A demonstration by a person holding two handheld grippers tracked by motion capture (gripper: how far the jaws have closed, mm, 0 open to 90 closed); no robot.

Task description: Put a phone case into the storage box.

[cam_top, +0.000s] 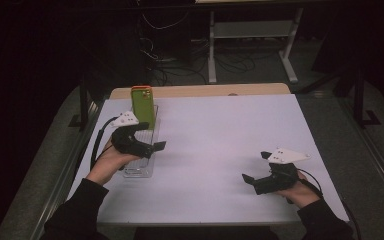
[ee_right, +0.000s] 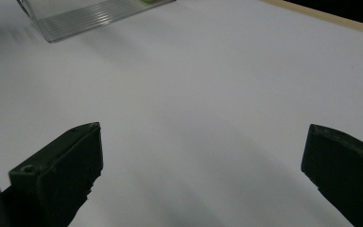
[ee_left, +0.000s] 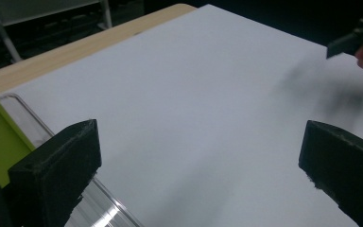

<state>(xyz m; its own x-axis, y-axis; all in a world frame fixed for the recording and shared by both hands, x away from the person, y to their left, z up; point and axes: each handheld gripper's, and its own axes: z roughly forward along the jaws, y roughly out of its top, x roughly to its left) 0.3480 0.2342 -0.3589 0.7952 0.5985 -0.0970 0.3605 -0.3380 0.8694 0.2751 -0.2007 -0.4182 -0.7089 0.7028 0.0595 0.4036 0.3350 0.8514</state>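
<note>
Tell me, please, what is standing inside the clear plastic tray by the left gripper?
A green phone stands upright at the far end of the clear tray. The left gripper and hand cover the tray's middle, so anything there is hidden.

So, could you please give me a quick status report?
Left gripper open above clear plastic tray. Right gripper open, empty. Green phone upright in tray.

Left gripper covers the middle of the clear tray; the green phone base sits behind it. In the left gripper view the phone is cut by the left edge. Right gripper view: tray cropped at top.
</note>
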